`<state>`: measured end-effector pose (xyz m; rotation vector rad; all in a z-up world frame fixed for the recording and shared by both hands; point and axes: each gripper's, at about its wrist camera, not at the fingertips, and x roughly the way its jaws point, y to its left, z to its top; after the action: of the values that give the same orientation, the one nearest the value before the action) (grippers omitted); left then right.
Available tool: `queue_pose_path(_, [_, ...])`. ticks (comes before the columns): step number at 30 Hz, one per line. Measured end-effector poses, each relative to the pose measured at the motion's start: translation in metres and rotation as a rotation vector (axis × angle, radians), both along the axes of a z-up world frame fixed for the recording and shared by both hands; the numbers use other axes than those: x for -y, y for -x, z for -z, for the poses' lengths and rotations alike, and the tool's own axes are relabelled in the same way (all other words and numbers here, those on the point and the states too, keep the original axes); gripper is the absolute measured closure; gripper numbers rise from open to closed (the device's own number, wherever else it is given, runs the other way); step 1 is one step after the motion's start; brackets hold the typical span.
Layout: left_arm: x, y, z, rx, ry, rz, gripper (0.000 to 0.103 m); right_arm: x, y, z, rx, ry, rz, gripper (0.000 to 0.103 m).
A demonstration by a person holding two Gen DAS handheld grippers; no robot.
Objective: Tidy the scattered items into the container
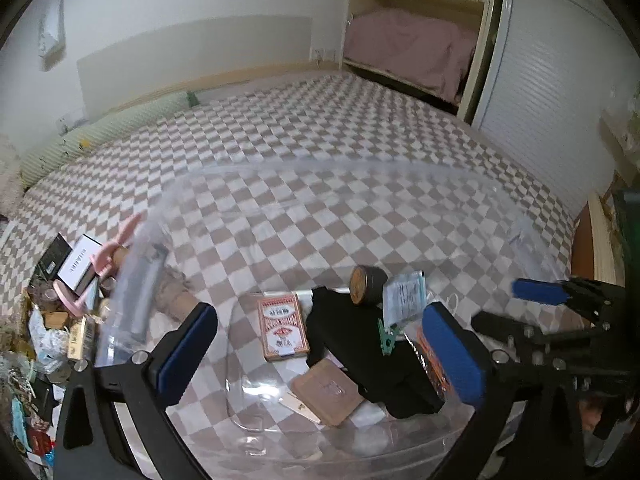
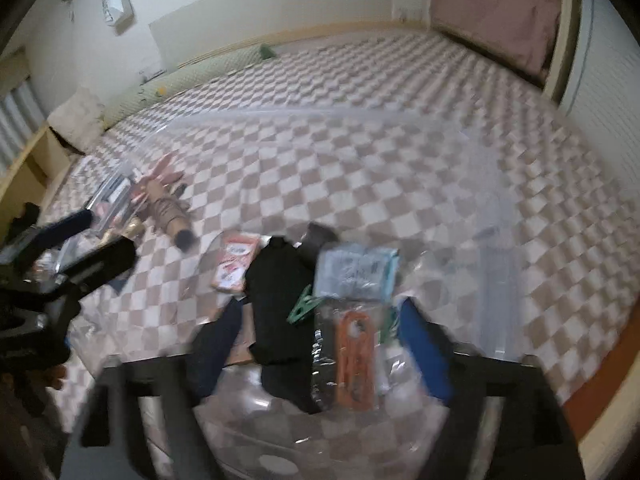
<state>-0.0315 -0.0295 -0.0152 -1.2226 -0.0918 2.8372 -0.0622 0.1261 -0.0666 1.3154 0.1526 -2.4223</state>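
Note:
A clear plastic container (image 1: 248,432) sits on the checked bedspread. Inside lie a card deck (image 1: 283,327), a black cloth (image 1: 360,344), a brown leather piece (image 1: 326,392), a round tin (image 1: 366,284), a white packet (image 1: 402,296), a green clip (image 1: 387,338) and an orange packet (image 2: 356,364). My left gripper (image 1: 320,352) is open over the container and holds nothing. My right gripper (image 2: 320,348) is open, its jaws on either side of the orange packet and black cloth (image 2: 280,312). It also shows at the right of the left wrist view (image 1: 536,292).
A heap of scattered items lies left of the container: a pink hanger (image 1: 108,256), white box (image 1: 80,264), cardboard tube (image 1: 176,300) and small packets (image 1: 60,340). The bed's wooden edge (image 1: 600,240) is at the right. A green bolster (image 1: 100,132) lies by the wall.

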Motion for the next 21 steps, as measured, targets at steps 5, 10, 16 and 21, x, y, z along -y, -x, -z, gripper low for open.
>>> queue_pose_path(5, [0.002,-0.013,-0.014,-0.040,0.023,-0.018,0.000,0.003,-0.018,-0.020,-0.097,-0.015,-0.003,0.017])
queue_pose_path(10, [0.000,-0.031,-0.029,-0.096,0.048,-0.026,0.000,-0.004,-0.036,-0.032,-0.160,0.023,0.019,0.000])
queue_pose_path(16, [-0.003,-0.055,-0.044,-0.158,0.047,-0.023,0.000,-0.011,-0.057,-0.042,-0.204,0.081,0.045,0.000])
queue_pose_path(21, [-0.001,-0.080,-0.053,-0.213,0.041,-0.038,0.000,-0.010,-0.076,-0.049,-0.262,0.080,0.054,0.000])
